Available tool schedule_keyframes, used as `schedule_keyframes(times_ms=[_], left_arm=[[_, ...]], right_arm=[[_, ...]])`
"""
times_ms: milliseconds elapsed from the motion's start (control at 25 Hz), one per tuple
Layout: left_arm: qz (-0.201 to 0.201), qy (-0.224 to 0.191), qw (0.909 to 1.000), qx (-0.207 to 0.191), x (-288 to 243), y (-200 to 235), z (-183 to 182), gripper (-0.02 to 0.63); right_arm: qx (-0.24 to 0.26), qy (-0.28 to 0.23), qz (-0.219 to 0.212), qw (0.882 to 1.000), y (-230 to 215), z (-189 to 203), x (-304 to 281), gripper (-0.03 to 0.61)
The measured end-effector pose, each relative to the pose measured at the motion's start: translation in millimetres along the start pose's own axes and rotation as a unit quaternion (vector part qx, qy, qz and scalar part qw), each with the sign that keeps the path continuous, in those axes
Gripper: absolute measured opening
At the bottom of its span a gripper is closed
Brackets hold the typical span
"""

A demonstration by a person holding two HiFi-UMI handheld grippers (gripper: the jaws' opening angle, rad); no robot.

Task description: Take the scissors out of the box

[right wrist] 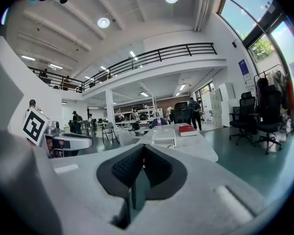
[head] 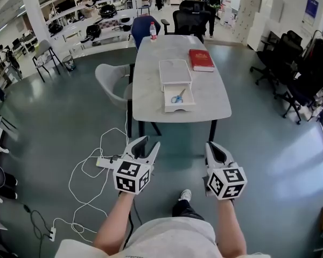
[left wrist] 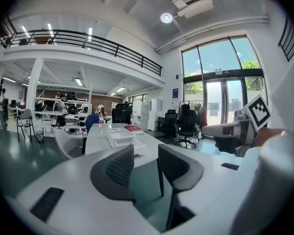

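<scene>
Blue-handled scissors (head: 177, 97) lie in the pulled-out drawer (head: 178, 107) of a white box (head: 175, 71) on the grey table (head: 151, 85). Both grippers are held short of the table's near end, over the floor, and point toward it. My left gripper (head: 149, 143) is open, with nothing between its pads (left wrist: 118, 166). My right gripper (head: 212, 145) is shut and empty, its tips meeting. In the left gripper view the box (left wrist: 121, 137) shows beyond my left gripper (left wrist: 146, 153). The right gripper view has the box (right wrist: 164, 137) straight ahead over my right gripper (right wrist: 143, 153).
A red book (head: 201, 59) lies right of the box and a bottle (head: 153, 32) stands at the table's far end. A grey chair (head: 112, 82) stands at the table's left, with a blue chair (head: 145, 28) and a black chair (head: 191, 18) beyond. White cables and a power strip (head: 105, 163) lie on the floor at left.
</scene>
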State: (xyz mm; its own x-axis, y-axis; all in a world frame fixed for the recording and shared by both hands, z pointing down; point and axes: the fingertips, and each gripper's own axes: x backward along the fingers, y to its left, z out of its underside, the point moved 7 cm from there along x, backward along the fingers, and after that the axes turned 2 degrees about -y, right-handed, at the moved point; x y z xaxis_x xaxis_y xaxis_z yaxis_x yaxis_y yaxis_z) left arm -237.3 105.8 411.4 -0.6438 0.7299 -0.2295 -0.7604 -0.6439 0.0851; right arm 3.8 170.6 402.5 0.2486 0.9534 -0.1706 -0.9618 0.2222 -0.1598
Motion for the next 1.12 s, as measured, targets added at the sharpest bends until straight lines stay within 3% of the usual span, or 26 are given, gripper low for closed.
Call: schedule_keyframes(times_ms=[640, 1120], left_arm=[[-0.028, 0.017, 0.9985, 0.043, -152, 17, -27, 0.232], [-0.049, 0.059, 0.997, 0.014, -234, 21, -28, 0.233]], right_arm=[[-0.004, 0.017, -0.051, 0.999, -117, -36, -120, 0.005], [0.004, 0.022, -0.089, 0.996, -173, -47, -168, 0.005]])
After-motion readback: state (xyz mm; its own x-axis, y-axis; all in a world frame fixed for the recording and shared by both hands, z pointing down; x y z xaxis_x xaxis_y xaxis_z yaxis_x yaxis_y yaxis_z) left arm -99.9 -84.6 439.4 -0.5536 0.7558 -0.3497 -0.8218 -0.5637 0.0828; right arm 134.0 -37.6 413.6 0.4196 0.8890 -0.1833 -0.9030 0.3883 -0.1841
